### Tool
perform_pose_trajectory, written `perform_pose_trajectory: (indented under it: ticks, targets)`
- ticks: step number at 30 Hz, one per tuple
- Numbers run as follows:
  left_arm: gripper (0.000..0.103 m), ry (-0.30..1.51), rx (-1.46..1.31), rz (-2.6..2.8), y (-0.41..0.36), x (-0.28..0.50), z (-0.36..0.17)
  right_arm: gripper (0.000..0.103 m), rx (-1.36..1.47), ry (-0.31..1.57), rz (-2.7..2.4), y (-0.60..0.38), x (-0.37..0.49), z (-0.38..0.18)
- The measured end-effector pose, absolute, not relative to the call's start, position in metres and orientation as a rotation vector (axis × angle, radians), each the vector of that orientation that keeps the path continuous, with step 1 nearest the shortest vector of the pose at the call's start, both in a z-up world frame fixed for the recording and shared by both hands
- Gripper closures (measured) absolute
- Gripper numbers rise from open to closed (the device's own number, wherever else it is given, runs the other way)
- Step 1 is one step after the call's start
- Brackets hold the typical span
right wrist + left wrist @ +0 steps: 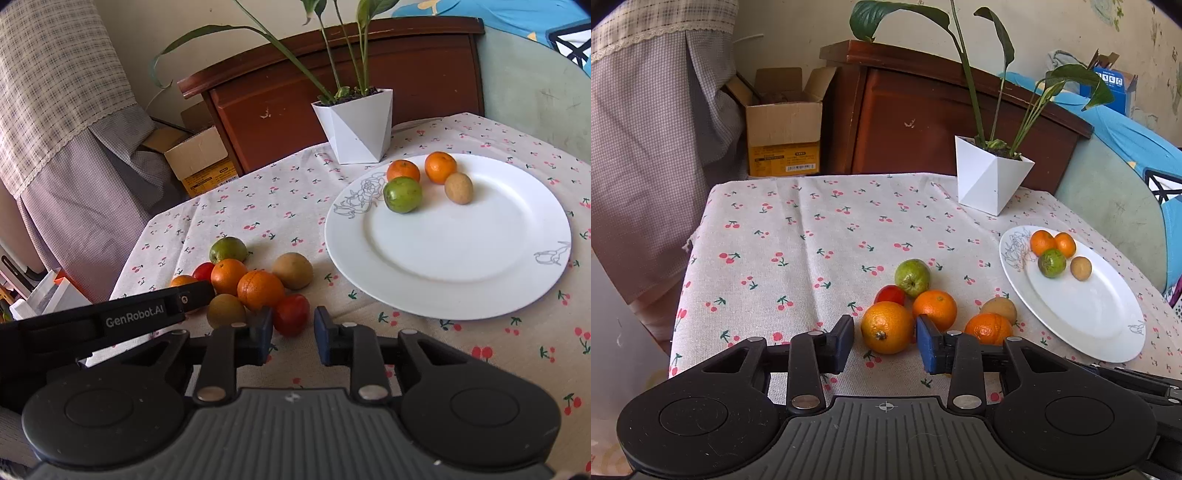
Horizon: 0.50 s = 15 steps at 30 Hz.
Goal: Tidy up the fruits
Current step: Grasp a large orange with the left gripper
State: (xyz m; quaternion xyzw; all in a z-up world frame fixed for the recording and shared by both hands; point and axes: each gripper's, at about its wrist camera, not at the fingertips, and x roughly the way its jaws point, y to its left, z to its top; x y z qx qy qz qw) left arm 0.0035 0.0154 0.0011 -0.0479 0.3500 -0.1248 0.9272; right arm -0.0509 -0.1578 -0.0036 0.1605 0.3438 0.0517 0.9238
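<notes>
A white plate lies at the right of the cherry-print table and holds two small oranges, a green fruit and a brown fruit. A cluster of loose fruit lies on the cloth to its left. My left gripper is open, its blue pads either side of a large orange. My right gripper is open, with a red tomato just ahead between its pads. The left gripper's body also shows in the right wrist view.
The cluster holds more oranges, a green guava, a red tomato and brown fruits. A white potted plant stands at the back. A cardboard box and wooden cabinet stand behind.
</notes>
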Motion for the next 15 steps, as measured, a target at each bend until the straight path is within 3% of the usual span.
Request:
perform_pose_trajectory:
  ticks: [15]
  targets:
    - [0.075,0.708,-0.092,-0.237,0.0161,-0.0048,0.0087,0.083,0.352,0.701,0.112,-0.1606,-0.0552,0.0030]
